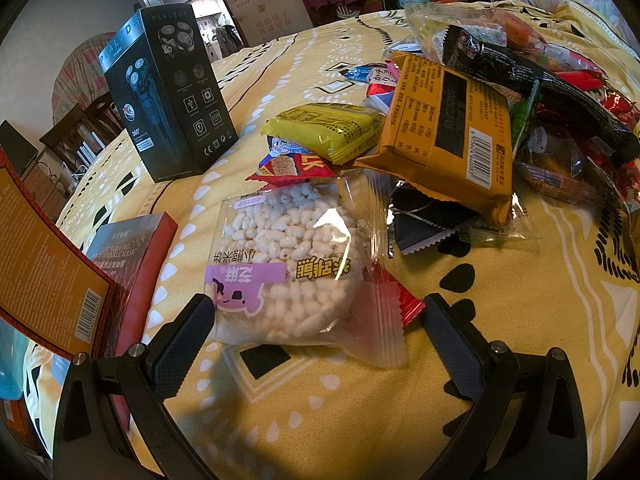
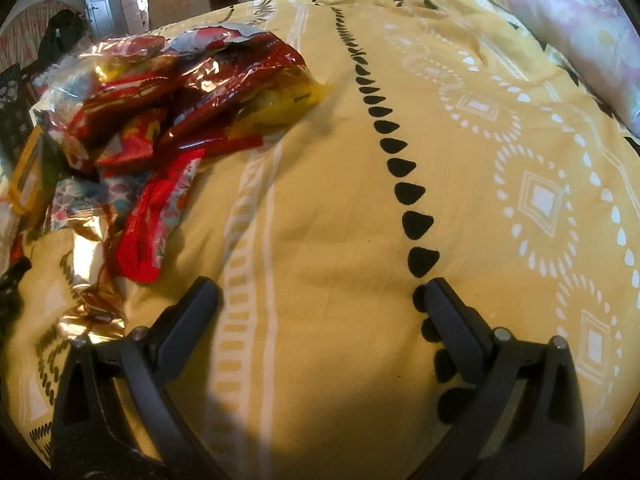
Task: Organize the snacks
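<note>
- Left gripper (image 1: pixel 316 304): released, jaws spread either side of rice cake packet (image 1: pixel 292 264).
- Right gripper (image 2: pixel 320 292): released over bedspread (image 2: pixel 340 200); snack pile (image 2: pixel 160 120) at 10 o'clock.

We list a puffed rice cake (image 1: pixel 292 264), round and white, sealed in a clear wrapper with a purple cartoon label, lying flat on the yellow bedspread, nearest of the lot. Behind it we note a red cereal bar (image 1: pixel 294 168), flat, and a yellow-green packet (image 1: pixel 324 128) resting partly on it. To the right, an orange packet (image 1: pixel 448 132) lies tilted, barcode up, over a dark blue sachet (image 1: pixel 424 220). Beyond, we record a heap of red wrapped snacks (image 2: pixel 160 92) piled loosely, with a gold foil wrapper (image 2: pixel 90 248) at its near edge.
</note>
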### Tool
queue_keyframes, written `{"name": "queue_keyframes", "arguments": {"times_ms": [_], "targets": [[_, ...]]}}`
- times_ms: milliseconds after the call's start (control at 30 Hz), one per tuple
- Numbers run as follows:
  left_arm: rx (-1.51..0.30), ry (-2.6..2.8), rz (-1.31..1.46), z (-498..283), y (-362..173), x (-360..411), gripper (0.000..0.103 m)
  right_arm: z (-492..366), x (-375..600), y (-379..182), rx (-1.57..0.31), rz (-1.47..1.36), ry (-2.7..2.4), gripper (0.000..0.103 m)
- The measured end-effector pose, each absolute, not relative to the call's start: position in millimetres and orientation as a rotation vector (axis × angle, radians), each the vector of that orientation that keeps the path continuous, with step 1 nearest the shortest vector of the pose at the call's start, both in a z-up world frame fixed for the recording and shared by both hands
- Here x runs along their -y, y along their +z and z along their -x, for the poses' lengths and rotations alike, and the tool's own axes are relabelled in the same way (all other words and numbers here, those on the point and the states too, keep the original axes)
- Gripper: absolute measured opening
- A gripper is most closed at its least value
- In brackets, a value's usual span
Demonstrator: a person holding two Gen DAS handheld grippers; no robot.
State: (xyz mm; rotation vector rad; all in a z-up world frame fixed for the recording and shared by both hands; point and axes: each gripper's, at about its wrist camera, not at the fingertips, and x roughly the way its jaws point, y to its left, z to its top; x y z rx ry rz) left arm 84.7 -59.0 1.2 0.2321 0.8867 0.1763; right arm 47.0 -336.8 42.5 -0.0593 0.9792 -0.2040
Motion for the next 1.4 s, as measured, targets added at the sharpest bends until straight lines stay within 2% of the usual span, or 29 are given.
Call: {"name": "queue_keyframes", "arguments": {"times_ms": [967, 1133, 1400], "targets": [[-0.914, 0.210, -0.219, -94, 3, 61, 0.103, -44, 335, 43, -0.982, 0.063, -0.209, 0.103], [-1.049, 0.494, -0.053, -92, 15, 35, 0.103, -43, 334, 43, -0.982, 0.063, -0.209, 0.103], [-0.949, 0.526, -0.085, -38, 73, 44, 0.103, -44, 335, 43, -0.983, 0.062, -0.209, 0.103]]}}
